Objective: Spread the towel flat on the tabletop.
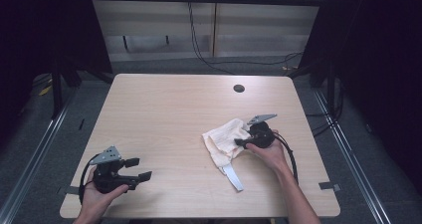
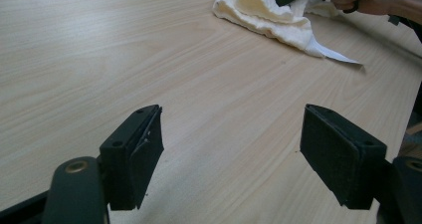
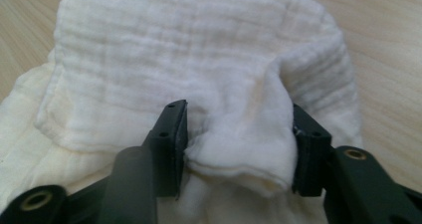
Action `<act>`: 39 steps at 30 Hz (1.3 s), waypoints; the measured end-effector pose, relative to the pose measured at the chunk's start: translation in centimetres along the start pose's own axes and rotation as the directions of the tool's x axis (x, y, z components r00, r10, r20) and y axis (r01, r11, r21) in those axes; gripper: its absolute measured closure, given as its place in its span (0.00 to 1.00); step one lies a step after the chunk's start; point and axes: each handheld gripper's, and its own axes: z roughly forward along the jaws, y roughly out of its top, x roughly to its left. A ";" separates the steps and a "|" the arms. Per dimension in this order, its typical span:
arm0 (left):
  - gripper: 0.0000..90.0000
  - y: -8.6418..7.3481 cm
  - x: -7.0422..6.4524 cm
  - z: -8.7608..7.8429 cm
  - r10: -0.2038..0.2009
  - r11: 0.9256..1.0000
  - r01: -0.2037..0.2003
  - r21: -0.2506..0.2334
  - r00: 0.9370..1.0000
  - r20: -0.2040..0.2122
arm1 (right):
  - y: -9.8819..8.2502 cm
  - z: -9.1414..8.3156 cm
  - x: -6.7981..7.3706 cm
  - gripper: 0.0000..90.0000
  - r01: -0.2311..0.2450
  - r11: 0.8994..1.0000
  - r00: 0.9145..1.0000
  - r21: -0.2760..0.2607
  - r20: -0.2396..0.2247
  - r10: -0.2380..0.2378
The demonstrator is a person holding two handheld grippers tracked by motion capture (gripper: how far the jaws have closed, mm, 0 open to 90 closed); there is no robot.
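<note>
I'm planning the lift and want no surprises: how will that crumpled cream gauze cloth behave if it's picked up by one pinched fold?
The crumpled cream gauze cloth lies in soft folds, so it will probably hang limp and drape. It looks thin, likely light. The right gripper has a fold bunched between its pads; the crinkled weave should resist slipping.

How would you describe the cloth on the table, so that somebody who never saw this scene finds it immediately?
Start at the light wooden table and go to its right half, in front of the small round hole. There lies a crumpled cream cloth with a white tag sticking out toward the person. It is the only soft thing on the table, and the right gripper has a fold of it between its jaws.
</note>
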 end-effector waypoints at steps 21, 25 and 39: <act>0.29 0.1 -0.2 0.0 0.013 1.000 -0.013 -0.017 1.000 0.001 | -0.3 -0.5 1.5 0.91 -0.020 0.999 0.997 0.037 -0.080 0.023; 0.28 0.1 -0.1 0.0 0.008 1.000 -0.008 -0.010 1.000 0.004 | -0.3 -0.4 2.4 0.91 -0.004 1.000 0.995 0.030 -0.100 0.007; 0.31 0.0 -0.1 0.0 0.015 1.000 -0.015 -0.001 1.000 0.018 | -0.1 -0.8 4.0 0.91 -0.013 1.000 0.984 0.000 -0.179 0.012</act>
